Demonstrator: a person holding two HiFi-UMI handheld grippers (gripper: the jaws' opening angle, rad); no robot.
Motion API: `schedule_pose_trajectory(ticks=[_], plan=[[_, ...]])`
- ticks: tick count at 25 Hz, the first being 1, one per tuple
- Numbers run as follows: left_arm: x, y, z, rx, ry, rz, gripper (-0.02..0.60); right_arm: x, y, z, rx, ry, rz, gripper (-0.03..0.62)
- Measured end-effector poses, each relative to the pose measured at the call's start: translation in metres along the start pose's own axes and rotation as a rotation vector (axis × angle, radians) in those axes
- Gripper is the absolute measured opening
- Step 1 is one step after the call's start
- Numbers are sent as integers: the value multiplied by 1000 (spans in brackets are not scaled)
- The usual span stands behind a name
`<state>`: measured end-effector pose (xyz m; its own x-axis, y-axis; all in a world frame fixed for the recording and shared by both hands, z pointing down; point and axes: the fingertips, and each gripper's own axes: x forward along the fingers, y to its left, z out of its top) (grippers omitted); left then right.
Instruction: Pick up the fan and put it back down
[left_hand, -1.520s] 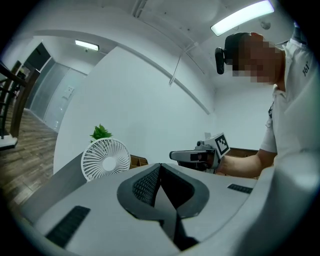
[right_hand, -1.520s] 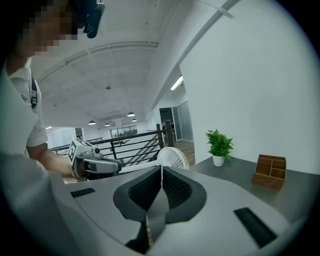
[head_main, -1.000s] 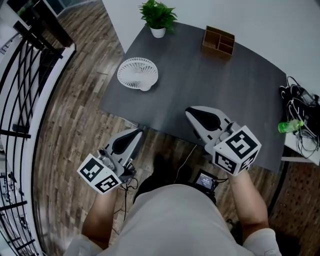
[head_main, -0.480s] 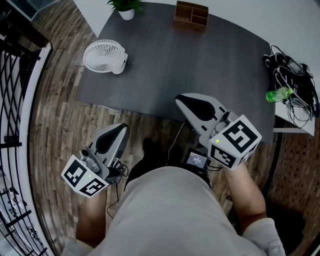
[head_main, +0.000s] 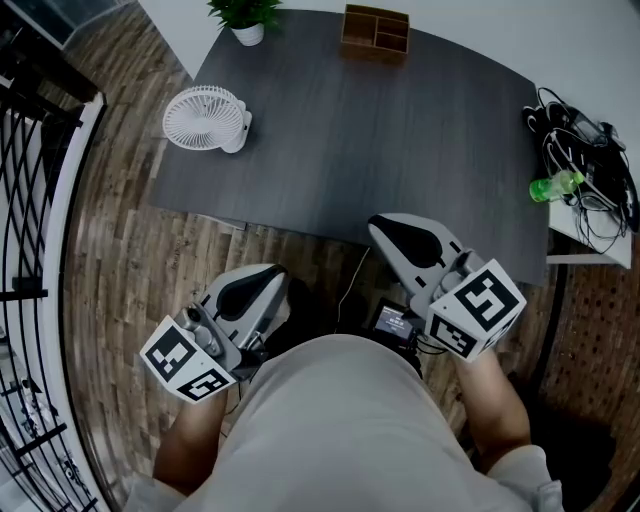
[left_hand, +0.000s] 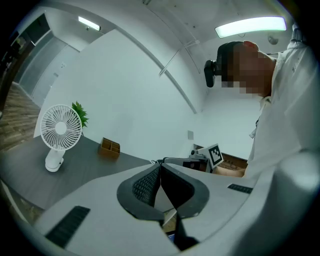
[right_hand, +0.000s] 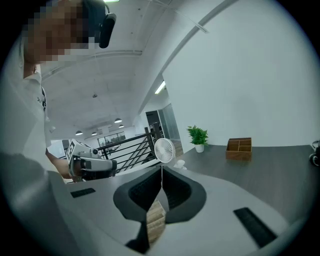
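- While the small white round fan (head_main: 205, 118) stands upright near the far left corner of the dark grey table (head_main: 400, 150), nothing is touching it.
- The left hand-held gripper (head_main: 262, 278) is over the brown wood floor (head_main: 115, 260), just off the near edge of the table. It is well apart from the fan.
- Its two jaws are pressed together, and nothing is between them.
- The right hand-held gripper (head_main: 382, 228) has its tip at the near edge of the table. It is also far from the fan.
- Its jaws are together too, and they hold nothing.
- Each hand-held gripper has a white cube with black square marks at its back end, close to the person's arm.
- A little green plant in a white pot (head_main: 245, 15) sits at the far left corner of the table, behind the fan.
- A brown wooden box with small sections (head_main: 375, 30) sits at the far edge, to the right of the plant.
- A bright green thing (head_main: 555, 185) lies by a heap of black cables (head_main: 585, 150) off to the right of the table.
- A black metal railing (head_main: 30, 150) runs along the left side of the floor.
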<state>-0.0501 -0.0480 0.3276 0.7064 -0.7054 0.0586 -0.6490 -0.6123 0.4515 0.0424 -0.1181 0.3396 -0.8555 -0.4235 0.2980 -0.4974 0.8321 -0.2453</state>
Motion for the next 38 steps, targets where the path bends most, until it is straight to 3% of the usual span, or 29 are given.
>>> schedule_pose_trajectory(ticks=[15,28,38], plan=[[10,-31,-5,7,1,10,11,-41,-2,-8,3,-23,-25,14],[35,-73,-41,-11,-10,60,11,-86,-13,-39,4,-4,17,11],[1,-58,-32,-20,-7,49,11,-68,21,-29,-2,-16,0,11]])
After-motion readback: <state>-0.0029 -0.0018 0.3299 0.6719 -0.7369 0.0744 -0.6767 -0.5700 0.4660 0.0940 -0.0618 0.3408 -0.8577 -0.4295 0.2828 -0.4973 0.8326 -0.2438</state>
